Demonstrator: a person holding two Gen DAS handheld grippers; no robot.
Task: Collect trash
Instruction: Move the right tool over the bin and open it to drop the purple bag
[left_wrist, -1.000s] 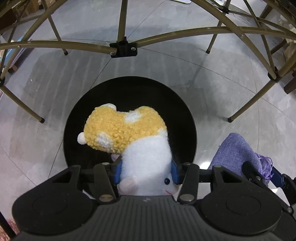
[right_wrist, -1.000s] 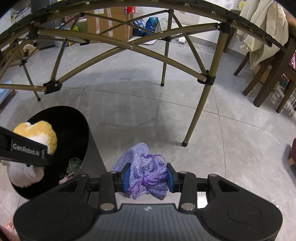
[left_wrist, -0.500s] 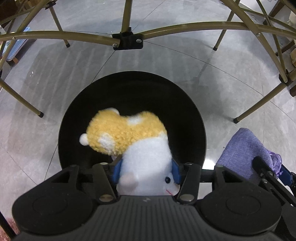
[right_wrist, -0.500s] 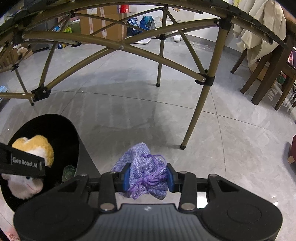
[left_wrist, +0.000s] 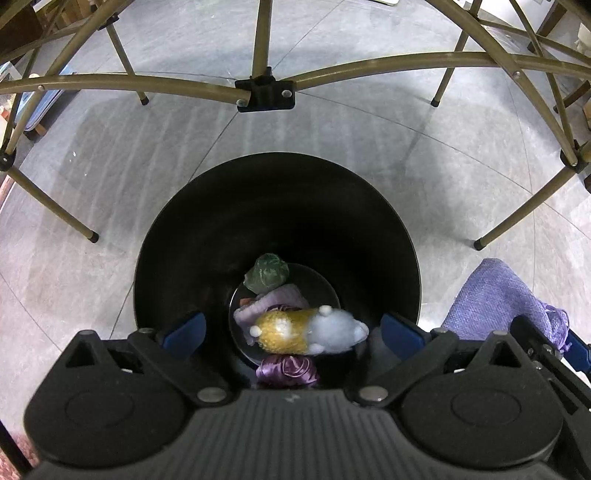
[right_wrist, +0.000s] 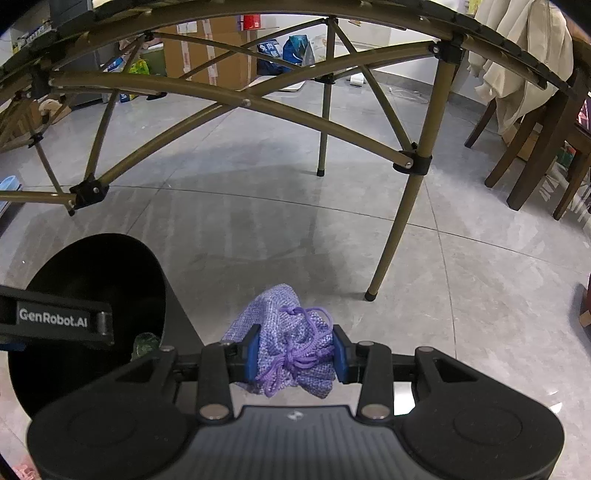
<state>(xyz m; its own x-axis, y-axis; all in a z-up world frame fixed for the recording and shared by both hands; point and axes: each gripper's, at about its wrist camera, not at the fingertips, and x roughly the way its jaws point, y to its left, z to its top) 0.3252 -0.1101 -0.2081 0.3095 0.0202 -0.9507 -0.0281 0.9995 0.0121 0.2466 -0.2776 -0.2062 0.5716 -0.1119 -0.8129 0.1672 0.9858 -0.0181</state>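
My left gripper (left_wrist: 291, 328) hangs over the black bin (left_wrist: 166, 236), its jaws opening wide with nothing between them. A yellow and white plush toy (left_wrist: 306, 330) lies at the bottom of the bin. Around the toy lie a green crumpled item (left_wrist: 266, 273), a lilac cloth (left_wrist: 273, 301) and a shiny purple item (left_wrist: 287, 371). My right gripper (right_wrist: 295, 354) is shut on a purple drawstring pouch (right_wrist: 284, 332) just right of the bin (right_wrist: 92, 266). That pouch (left_wrist: 491, 299) also shows at the right edge of the left wrist view.
Olive folding-table legs and braces (right_wrist: 406, 206) cross the grey tiled floor ahead of both grippers. Wooden chairs (right_wrist: 532, 155) with a pale cloth stand at the far right. Cardboard boxes (right_wrist: 207, 59) and bags sit along the back wall.
The left gripper's jaws have spread apart and let go of the plush toy, which has dropped to the bottom of the bin. The right gripper still grips the pouch.
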